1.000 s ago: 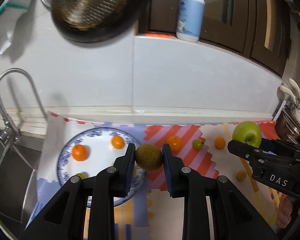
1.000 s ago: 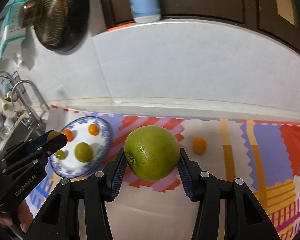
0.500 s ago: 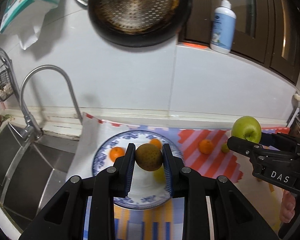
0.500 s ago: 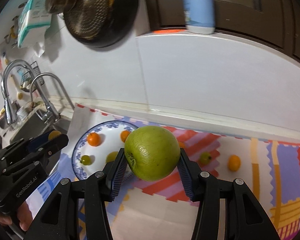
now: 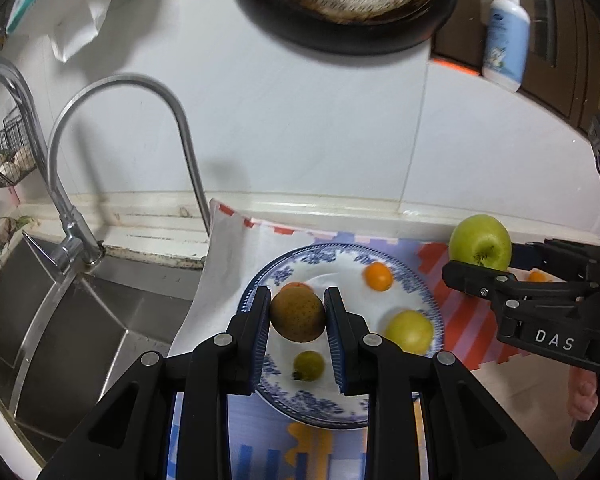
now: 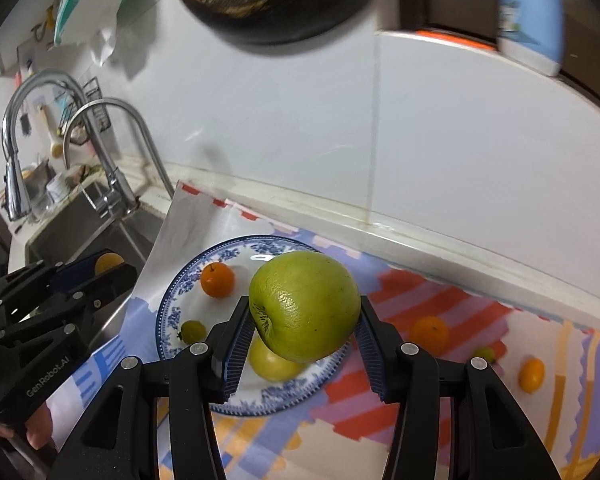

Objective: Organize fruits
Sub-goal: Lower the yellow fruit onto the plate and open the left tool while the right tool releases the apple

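brown fruit (image 5: pixel 297 315) clamped in left gripper (image 5: pixel 298 320) over blue-rimmed plate (image 5: pixel 428 300) | green apple (image 6: pixel 304 306) pinched in right gripper (image 6: pixel 304 344), above plate too | patterned mat (image 6: pixel 452 380), steel sink (image 5: pixel 60 320) left, faucet (image 5: pixel 120 152), white wall, blurry pan, probably hung (image 5: pixel 340 0)

Right gripper (image 6: pixel 305 330) clamped on green apple (image 6: pixel 304 306), fingers (image 6: pixel 238 336) pressing both sides, apple held above blue-rimmed plate (image 6: pixel 172 312). On plate: orange (image 6: pixel 217 279), small green fruit (image 6: pixel 193 331), yellow fruit (image 6: pixel 274 362) partly hidden beneath apple. Left gripper (image 6: pixel 100 270) at left edge, over sink side, something yellow-orange between its fingers. Patterned mat (image 6: pixel 440 412) on desk carries three loose small fruits at right. Faucet (image 6: pixel 112 148) behind.
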